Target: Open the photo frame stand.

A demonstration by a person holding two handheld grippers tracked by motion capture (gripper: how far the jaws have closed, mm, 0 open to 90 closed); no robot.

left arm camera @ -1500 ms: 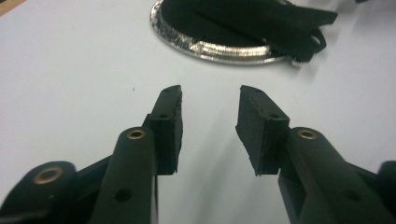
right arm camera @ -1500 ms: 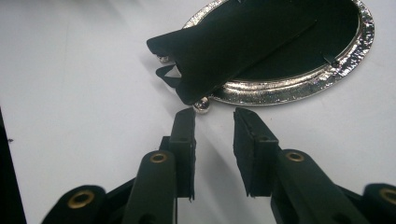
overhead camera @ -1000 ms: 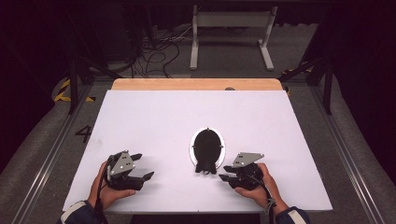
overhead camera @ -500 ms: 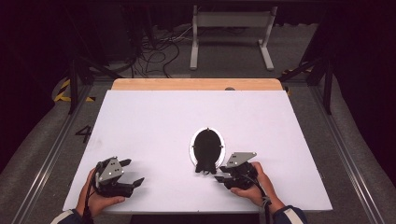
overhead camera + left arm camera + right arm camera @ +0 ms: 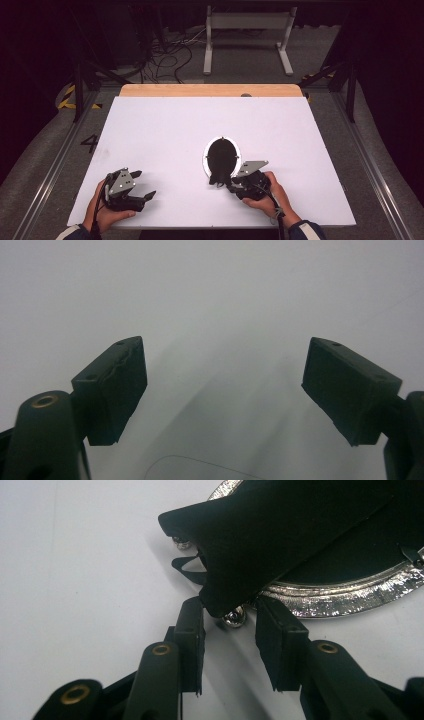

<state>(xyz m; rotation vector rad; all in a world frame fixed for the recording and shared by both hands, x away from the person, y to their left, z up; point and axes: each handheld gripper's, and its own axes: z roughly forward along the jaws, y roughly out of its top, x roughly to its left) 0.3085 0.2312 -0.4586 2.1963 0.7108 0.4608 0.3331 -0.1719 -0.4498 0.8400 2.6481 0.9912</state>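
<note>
A black cloth pouch [image 5: 220,159] lies on a silver oval tray [image 5: 205,159] on the white table. My right gripper [image 5: 228,185] sits at the pouch's near end. In the right gripper view its jaws have just been closing. The pouch's corner [image 5: 235,587] and a silver bead [image 5: 234,616] sit between the right gripper's pads [image 5: 230,620], and no squeeze on the cloth shows. My left gripper [image 5: 144,184] rests near the table's front left. In the left gripper view its jaws [image 5: 225,385] stand wide over bare white surface with nothing between them.
The white table [image 5: 165,130] has a wooden strip [image 5: 210,90] along its far edge. Beyond it on the floor stand a white metal frame [image 5: 247,30] and loose cables [image 5: 170,55]. Metal rails [image 5: 50,170] run along both sides of the table.
The left hand has slid a little toward the front left edge. The right gripper has edged left toward the pouch's near end.
</note>
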